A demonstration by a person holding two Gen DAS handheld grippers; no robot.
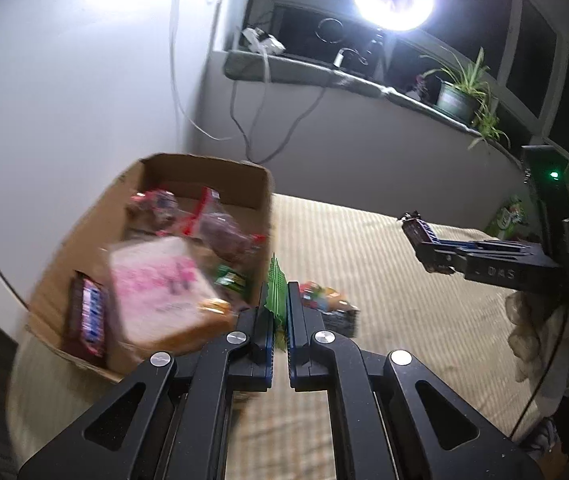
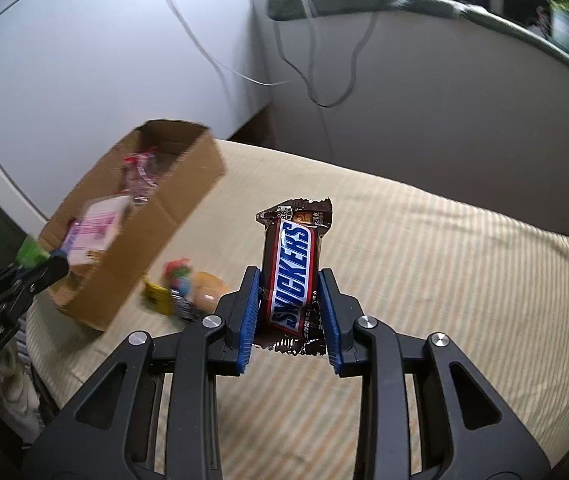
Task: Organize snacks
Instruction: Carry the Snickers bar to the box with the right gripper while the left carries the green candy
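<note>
Now my left gripper (image 1: pixel 280 308) has its jaws clenched on a thin green wrapper (image 1: pixel 275 286), low centre of the left view, just beside the box (image 1: pixel 208 176) that fills the left half. My right gripper (image 2: pixel 290 312) has its jaws grasping a Snickers bar (image 2: pixel 293 276) upright at centre of the right view, above the striped bed (image 2: pixel 444 260). More snacks (image 2: pixel 182 284) lie on the bed just beside the box, lower left of the bar. Inside the box sit a pink packet (image 1: pixel 160 284) and another Snickers (image 1: pixel 88 316).

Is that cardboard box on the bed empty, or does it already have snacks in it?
Partly filled. The open cardboard box holds a Snickers bar, a pink-printed packet and other blurred wrappers.
</note>
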